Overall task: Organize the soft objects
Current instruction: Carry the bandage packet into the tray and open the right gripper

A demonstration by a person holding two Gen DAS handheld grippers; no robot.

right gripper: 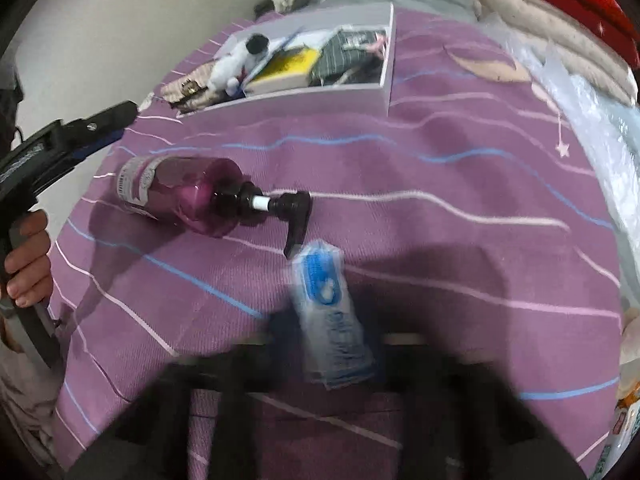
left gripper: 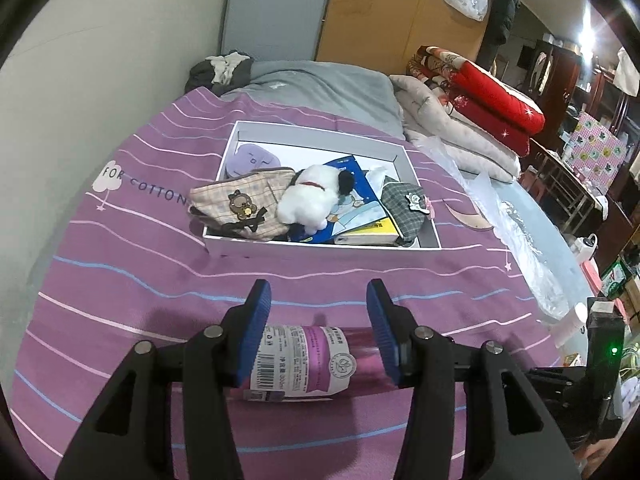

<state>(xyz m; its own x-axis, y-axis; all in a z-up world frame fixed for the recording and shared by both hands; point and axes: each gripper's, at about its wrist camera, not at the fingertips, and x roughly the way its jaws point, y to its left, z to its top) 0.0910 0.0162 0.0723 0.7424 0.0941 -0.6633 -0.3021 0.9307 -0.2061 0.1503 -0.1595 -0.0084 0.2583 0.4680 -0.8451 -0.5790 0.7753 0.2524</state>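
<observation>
Purple bedspread (left gripper: 120,288) beneath wide-spread left gripper (left gripper: 319,300)

White shallow box (left gripper: 416,170) lying flat on the purple striped bed sheet (left gripper: 120,280), holding a beige plaid pouch (left gripper: 240,204) with a bear badge draped over its near-left corner, a white plush toy (left gripper: 310,198) with a black head and red collar just beside it, a lilac cushion (left gripper: 250,158) at the back left, and a dark green plaid pouch (left gripper: 404,208) at the right. Nearer on the sheet, on its side: a translucent purple pump bottle (right gripper: 188,196), black nozzle pointing right. Just beside the nozzle: a blurred, clear-wrapped blue-and-white packet (right gripper: 330,316).
</observation>
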